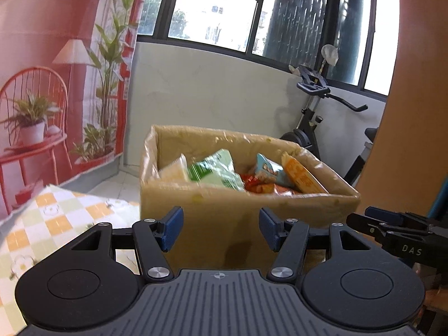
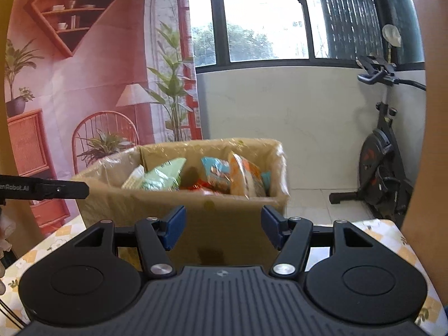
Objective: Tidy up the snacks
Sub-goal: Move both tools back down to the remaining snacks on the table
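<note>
A cardboard box (image 1: 246, 204) lined with clear plastic film is seen standing on a worktop (image 1: 56, 218) covered by a checked cloth of orange, green and white squares. Several snack packets are held upright inside it: a green-and-white bag (image 1: 215, 170) toward the left, a pale yellowish packet (image 1: 175, 169) beside it, a light blue packet (image 1: 270, 169) near the middle, an orange packet (image 1: 301, 175) leaning against the right wall, and red wrappers (image 1: 257, 186) low between them. The print on the packets is blurred and cannot be read.

The left gripper (image 1: 221, 228) is held just in front of the box's near wall, its blue-padded jaws spread wide with nothing between them. The right gripper (image 2: 224, 228) is held likewise before the box (image 2: 224, 215), jaws spread and holding nothing. In the left wrist view the right gripper (image 1: 392, 231) is seen at the right edge; in the right wrist view the left gripper (image 2: 56, 189) is seen at the left edge, beside the box's corner.

A printed backdrop (image 2: 84, 84) of a pink room, a window (image 2: 263, 16) and an exercise bike (image 2: 383, 151) are seen behind the box.
</note>
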The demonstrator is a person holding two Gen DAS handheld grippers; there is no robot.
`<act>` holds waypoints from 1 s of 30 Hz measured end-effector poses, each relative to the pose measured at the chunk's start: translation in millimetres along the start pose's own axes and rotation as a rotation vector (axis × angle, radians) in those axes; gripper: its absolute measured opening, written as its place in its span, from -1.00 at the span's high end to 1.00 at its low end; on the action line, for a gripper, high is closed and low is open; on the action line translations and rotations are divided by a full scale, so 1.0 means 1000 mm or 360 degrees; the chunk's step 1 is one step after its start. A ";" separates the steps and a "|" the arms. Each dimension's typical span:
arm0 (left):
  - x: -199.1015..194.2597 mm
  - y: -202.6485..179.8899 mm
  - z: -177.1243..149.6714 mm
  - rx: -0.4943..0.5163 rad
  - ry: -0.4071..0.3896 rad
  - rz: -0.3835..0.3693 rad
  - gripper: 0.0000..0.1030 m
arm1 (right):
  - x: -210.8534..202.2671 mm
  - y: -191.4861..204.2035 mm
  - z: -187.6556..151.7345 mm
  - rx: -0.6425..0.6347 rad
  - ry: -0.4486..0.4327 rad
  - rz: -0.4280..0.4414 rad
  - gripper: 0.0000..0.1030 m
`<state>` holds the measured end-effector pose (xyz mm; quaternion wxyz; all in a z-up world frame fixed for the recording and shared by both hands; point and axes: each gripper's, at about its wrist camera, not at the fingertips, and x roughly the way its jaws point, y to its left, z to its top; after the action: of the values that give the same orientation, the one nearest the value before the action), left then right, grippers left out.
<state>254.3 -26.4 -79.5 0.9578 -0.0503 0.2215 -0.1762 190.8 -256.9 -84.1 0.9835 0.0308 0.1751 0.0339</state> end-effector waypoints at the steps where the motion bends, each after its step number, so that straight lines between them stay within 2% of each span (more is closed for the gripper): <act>1: 0.000 -0.001 -0.004 -0.0009 0.0004 -0.0009 -0.21 | -0.003 -0.001 -0.003 0.0000 -0.0001 -0.0011 -0.21; 7: 0.012 -0.007 -0.029 -0.0007 0.0089 -0.0038 -0.20 | -0.007 -0.013 -0.032 0.0041 0.0088 -0.0036 -0.21; 20: 0.035 0.003 -0.064 -0.0049 0.0229 0.0014 -0.19 | 0.039 -0.030 -0.095 0.0255 0.0508 -0.0115 -0.21; 30: 0.036 0.014 -0.078 -0.0095 0.0275 0.0058 -0.19 | 0.068 -0.032 -0.108 0.0369 0.0690 -0.0183 -0.21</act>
<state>254.7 -27.7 -166.2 0.9362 -0.0593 0.3093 -0.1558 218.9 -278.5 -210.6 0.9131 0.1254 0.3862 -0.0366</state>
